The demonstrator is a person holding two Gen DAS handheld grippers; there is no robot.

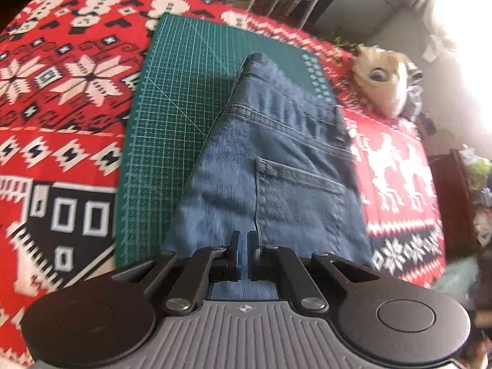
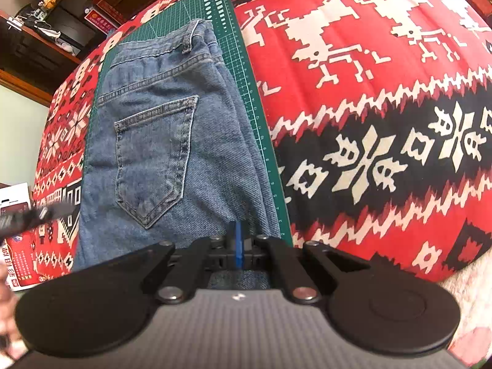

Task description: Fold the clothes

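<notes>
Each gripper, left and right, is built of black linkage arms, 2 silver rivets, blue pads and ribbed grey housing.

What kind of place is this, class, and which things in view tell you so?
Probably a lived-in home room: jeans on a cutting mat over a patterned red blanket, cluttered shelves behind.

In the right wrist view, a red-and-white printed sheet at the lower left edge carries Chinese characters, among them what looks like "牌"; the rest is too blurred. A red sign on the far shelf is illegible.
</notes>
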